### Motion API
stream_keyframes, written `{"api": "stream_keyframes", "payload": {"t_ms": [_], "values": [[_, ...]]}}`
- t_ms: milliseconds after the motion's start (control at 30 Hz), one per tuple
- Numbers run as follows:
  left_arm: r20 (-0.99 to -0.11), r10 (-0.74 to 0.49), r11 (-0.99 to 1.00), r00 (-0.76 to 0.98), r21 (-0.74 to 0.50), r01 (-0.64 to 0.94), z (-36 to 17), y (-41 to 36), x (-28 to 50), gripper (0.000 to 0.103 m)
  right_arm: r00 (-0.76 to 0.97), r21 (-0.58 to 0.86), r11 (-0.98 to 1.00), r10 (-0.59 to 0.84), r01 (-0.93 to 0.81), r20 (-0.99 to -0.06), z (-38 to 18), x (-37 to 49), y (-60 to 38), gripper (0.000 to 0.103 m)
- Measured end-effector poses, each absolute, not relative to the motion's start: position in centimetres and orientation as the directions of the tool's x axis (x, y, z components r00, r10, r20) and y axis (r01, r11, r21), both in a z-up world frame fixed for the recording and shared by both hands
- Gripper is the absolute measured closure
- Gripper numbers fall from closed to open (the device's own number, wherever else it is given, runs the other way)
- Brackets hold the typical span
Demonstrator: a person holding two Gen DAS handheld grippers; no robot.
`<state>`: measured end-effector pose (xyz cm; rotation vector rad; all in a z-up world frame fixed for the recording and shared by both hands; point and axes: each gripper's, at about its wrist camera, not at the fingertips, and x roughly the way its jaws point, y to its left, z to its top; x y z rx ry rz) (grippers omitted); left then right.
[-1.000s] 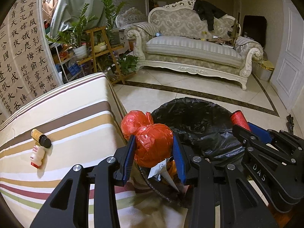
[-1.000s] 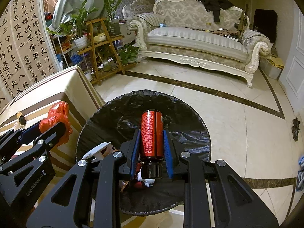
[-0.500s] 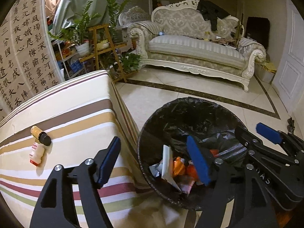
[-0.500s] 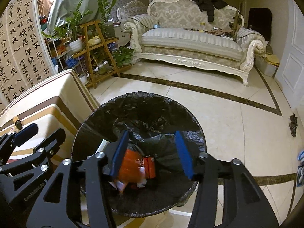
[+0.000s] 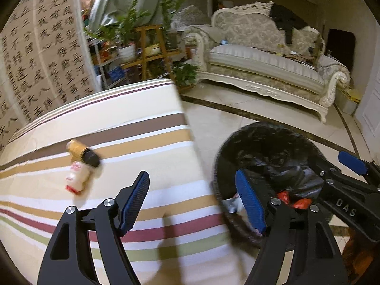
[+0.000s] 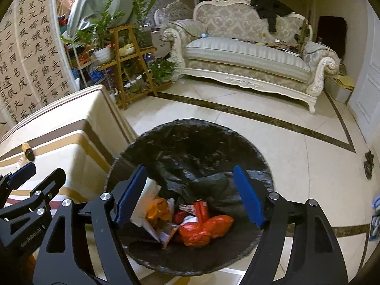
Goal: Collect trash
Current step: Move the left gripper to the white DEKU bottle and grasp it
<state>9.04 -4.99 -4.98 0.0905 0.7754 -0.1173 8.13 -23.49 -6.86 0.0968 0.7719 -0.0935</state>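
A bin lined with a black bag (image 6: 190, 140) stands on the floor beside the striped table (image 5: 133, 123). Inside lie a red plastic bag (image 6: 204, 229), a red can (image 6: 200, 210), orange wrappers and white paper. My right gripper (image 6: 190, 196) is open and empty above the bin. My left gripper (image 5: 197, 204) is open and empty over the table's edge, next to the bin (image 5: 273, 140). A small white bottle with a red cap (image 5: 77, 177) and a tan bottle with a black cap (image 5: 82, 152) lie on the table, ahead and left of the left gripper.
An ornate sofa (image 6: 249, 57) stands at the far wall. A wooden plant stand (image 6: 128, 64) with potted plants is behind the table. A calligraphy screen (image 5: 35, 59) is on the left. A white door (image 6: 365, 87) is at the right.
Both grippers opened and dropped their loads into the bin: the left let go of the red bag, the right the red can. The left gripper has since swung left over the table.
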Motion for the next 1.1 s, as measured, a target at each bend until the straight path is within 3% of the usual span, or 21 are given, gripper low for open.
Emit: {"api": "stream_keyframes", "payload": {"t_ms": [567,733,1000,1100], "values": [[-0.709,0.104,0.994,0.698,0.061,-0.086,-5.4,4.6,9.6,0.032,0.697,0.064,0.994,0.108,-0.089,-0.709,-6.2,10.1,-14.2,0.028],[-0.726,0.097,0.995,0.681,0.050,-0.089,-5.6,5.8,10.4,0.046,0.689,0.065,0.990,0.132,-0.123,-0.713,-6.1,10.6,-12.6,0.028],[-0.770,0.028,0.999,0.638,-0.006,-0.052,-6.2,6.7,11.5,0.076,0.672,0.066,0.983,0.164,-0.169,-0.722,-6.0,11.4,-10.3,0.028],[-0.770,0.017,0.999,0.638,-0.016,-0.045,-6.2,6.8,11.5,0.076,0.667,0.065,0.981,0.172,-0.182,-0.725,-6.0,11.6,-9.7,0.028]]}}
